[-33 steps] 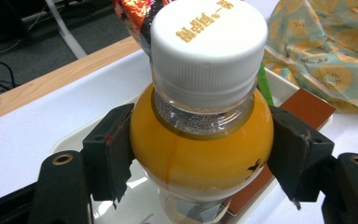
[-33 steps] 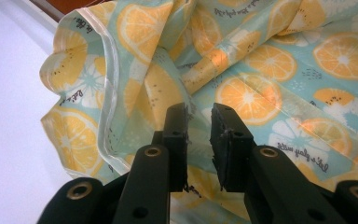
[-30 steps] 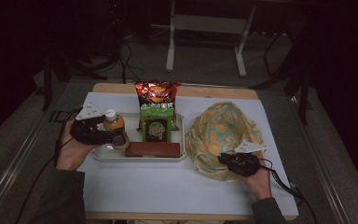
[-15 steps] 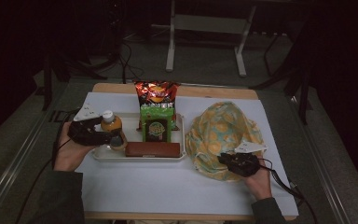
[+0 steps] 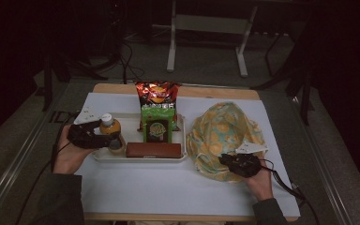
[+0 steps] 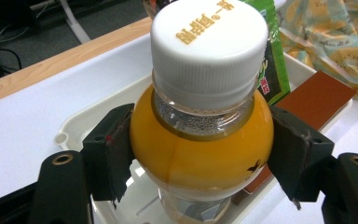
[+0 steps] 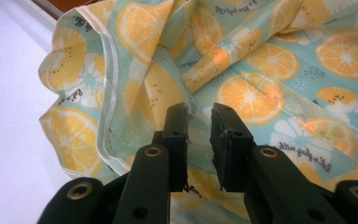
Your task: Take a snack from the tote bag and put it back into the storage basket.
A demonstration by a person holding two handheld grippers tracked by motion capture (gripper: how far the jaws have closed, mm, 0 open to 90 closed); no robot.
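Observation:
An orange juice bottle [image 5: 109, 125] with a white cap stands over the left end of the white tray [image 5: 140, 159]. My left gripper [image 5: 107, 138] is shut on it. In the left gripper view both jaws press the bottle [image 6: 200, 135] at its shoulder, above the tray's rim [image 6: 74, 130]. A fruit-print bag [image 5: 225, 131] lies crumpled to the right of the tray. My right gripper [image 5: 227, 161] sits on its near edge. In the right gripper view the jaws [image 7: 199, 126] stand almost together with a fold of the bag [image 7: 270, 84] between them.
On the tray lie a green packet [image 5: 158, 124] and a brown flat box [image 5: 153, 150]. A red chip bag [image 5: 158, 93] stands behind them. White sheet covers the table [image 5: 168, 187]. A metal frame [image 5: 206, 28] is on the floor beyond.
The left gripper and the bottle have shifted slightly to the left. The right gripper has stayed on the bag.

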